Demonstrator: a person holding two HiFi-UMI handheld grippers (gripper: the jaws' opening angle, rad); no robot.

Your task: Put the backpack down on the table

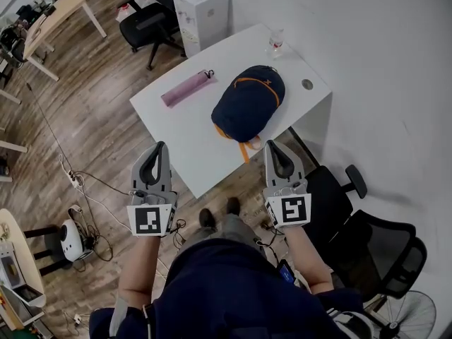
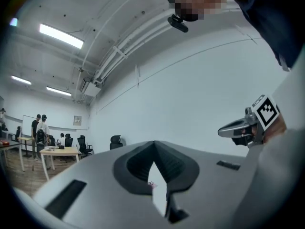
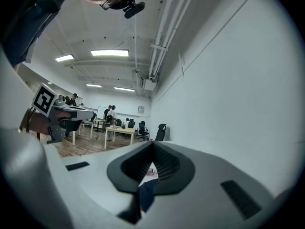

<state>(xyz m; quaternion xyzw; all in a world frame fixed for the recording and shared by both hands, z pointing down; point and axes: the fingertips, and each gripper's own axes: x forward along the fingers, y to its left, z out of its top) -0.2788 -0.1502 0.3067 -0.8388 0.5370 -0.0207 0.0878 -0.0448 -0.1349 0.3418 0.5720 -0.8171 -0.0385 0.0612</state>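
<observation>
Since the backpack already lay flat on the white tabletop, its bulk well inside the edges, the task looked finished or all but finished. It sat right of the middle, where its weight could rest fully on the surface, and only an orange strap trailed from its near end toward the tabletop's near edge.

The left claw was clenched with nothing between its jaws, and the right claw was clenched and empty likewise. Both were held level and short of the near edge, one to each side of the person's body. Neither touched the backpack or its strap, so nothing was tugging at the bag, which read as a stand-off posture rather than a reach.

A pink folded umbrella lay just beside the backpack on its left, apart from it. At the far corner stood a small clear container, probably a bottle, though it was too small to be sure.
</observation>
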